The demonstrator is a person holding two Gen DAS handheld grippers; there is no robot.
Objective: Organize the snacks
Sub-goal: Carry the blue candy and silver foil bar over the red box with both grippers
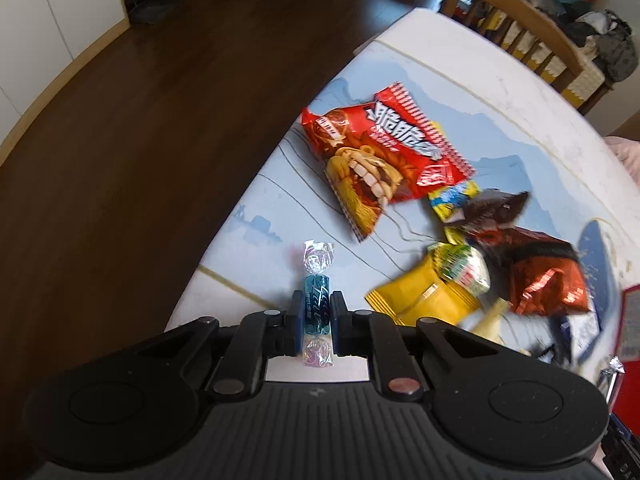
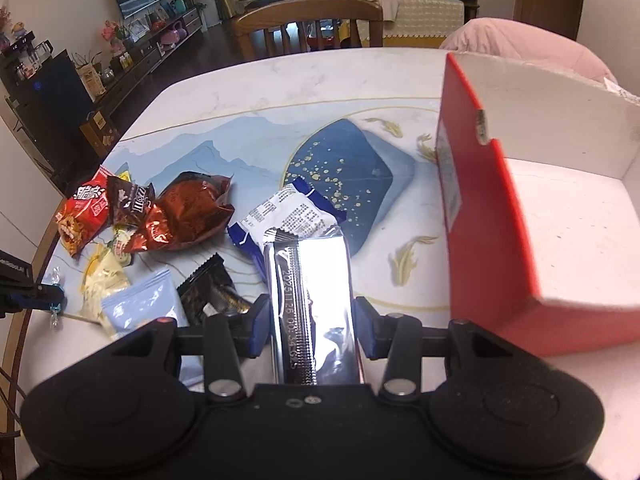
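Note:
My left gripper [image 1: 316, 312] is shut on a blue wrapped candy [image 1: 317, 280] with clear twisted ends, held above the table's near edge. My right gripper [image 2: 310, 320] is shut on a silver foil snack packet [image 2: 310, 292], held left of an open red box [image 2: 540, 208] with a white inside. A pile of snacks lies on the table: a red noodle-snack bag [image 1: 384, 152], a yellow packet [image 1: 420, 300], a brown foil bag [image 2: 188, 216], a white and blue packet [image 2: 292, 212], a pale blue pouch [image 2: 140, 308] and a black packet [image 2: 212, 292].
The table [image 2: 280, 88] is white marble with a blue painted pattern. Wooden chairs [image 2: 308, 20] stand at its far side. A pink cushion [image 2: 520, 44] sits behind the box. Dark wood floor [image 1: 140, 140] lies beyond the table's left edge.

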